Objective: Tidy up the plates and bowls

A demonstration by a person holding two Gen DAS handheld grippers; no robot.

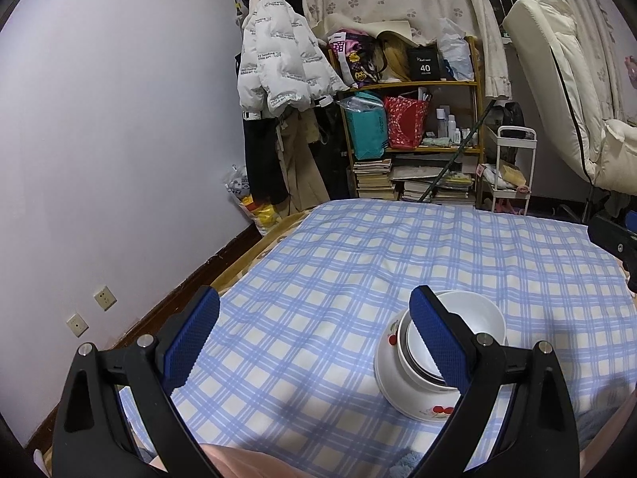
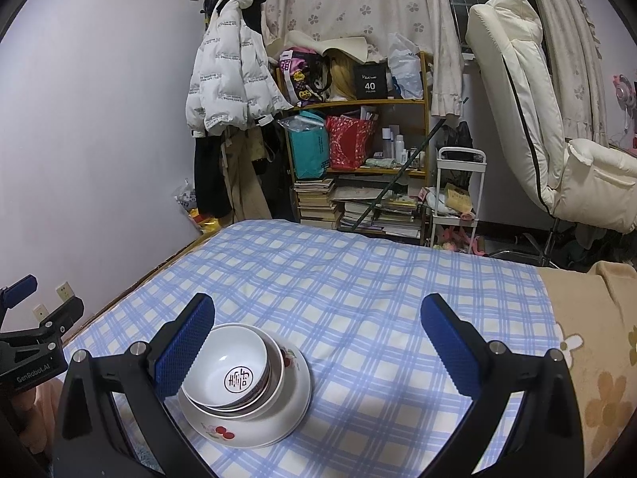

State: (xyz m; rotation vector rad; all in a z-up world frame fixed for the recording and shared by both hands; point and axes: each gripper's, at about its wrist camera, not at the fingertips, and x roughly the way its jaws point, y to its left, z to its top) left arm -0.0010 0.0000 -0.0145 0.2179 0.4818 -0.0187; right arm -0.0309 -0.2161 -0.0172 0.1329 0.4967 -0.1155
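A stack of dishes stands on the blue checked cloth (image 2: 378, 318). A white plate with red cherries (image 2: 254, 426) is at the bottom, and white bowls nest on it; the top bowl (image 2: 231, 370) has a dark round mark inside. The stack also shows in the left wrist view (image 1: 398, 382), partly behind my left gripper's right finger. My left gripper (image 1: 314, 342) is open and empty, left of the stack. My right gripper (image 2: 318, 346) is open and empty, with the stack by its left finger.
The cloth covers a bed along the lilac wall (image 1: 119, 139). Behind it stand a cluttered wooden shelf (image 2: 358, 139), hanging coats (image 2: 231, 79), a white trolley (image 2: 458, 199) and a cream chair (image 2: 537, 119). A beige flowered blanket (image 2: 597, 358) lies at the right.
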